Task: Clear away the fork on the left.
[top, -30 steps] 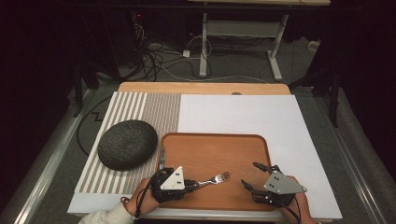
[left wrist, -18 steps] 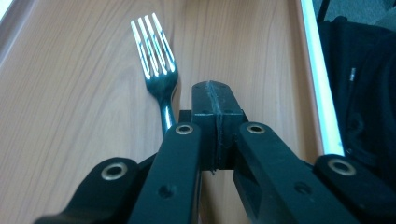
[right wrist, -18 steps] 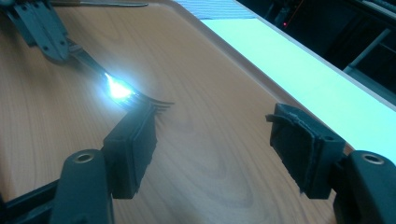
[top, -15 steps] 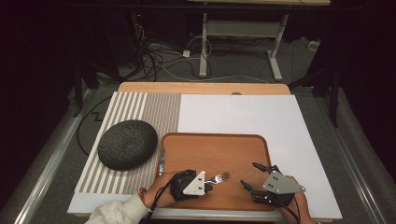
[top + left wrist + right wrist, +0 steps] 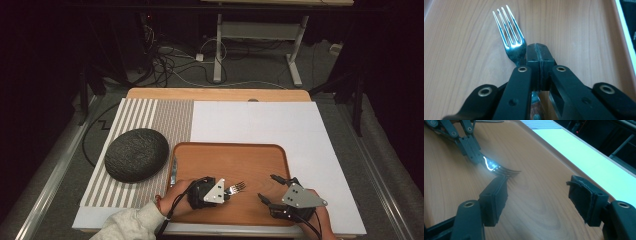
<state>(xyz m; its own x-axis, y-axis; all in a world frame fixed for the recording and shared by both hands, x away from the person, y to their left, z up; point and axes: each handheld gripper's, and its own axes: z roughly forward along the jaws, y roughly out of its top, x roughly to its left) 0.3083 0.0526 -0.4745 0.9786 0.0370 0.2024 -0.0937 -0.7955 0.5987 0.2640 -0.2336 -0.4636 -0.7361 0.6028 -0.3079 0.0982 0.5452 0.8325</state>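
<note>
A metal fork (image 5: 238,187) lies low over the wooden tray (image 5: 230,160), tines pointing right. My left gripper (image 5: 229,191) is shut on its neck; in the left gripper view the jaws meet at the gripper (image 5: 539,53) and the fork's tines (image 5: 510,35) stick out ahead over the tray's wood grain. My right gripper (image 5: 267,187) rests at the tray's front right, open, nothing between its jaws. The right gripper view looks between its wide jaws (image 5: 541,192) at the fork (image 5: 501,170) and the left gripper (image 5: 475,157) holding it.
A dark, rough, rounded object (image 5: 136,154) sits on a striped mat (image 5: 150,120) left of the tray. A knife (image 5: 173,172) lies along the tray's left rim. A white mat (image 5: 260,120) covers the table behind and right of the tray.
My left gripper has carried the fork to the right across the tray's front, closer to the right gripper. The right gripper has stayed put.
</note>
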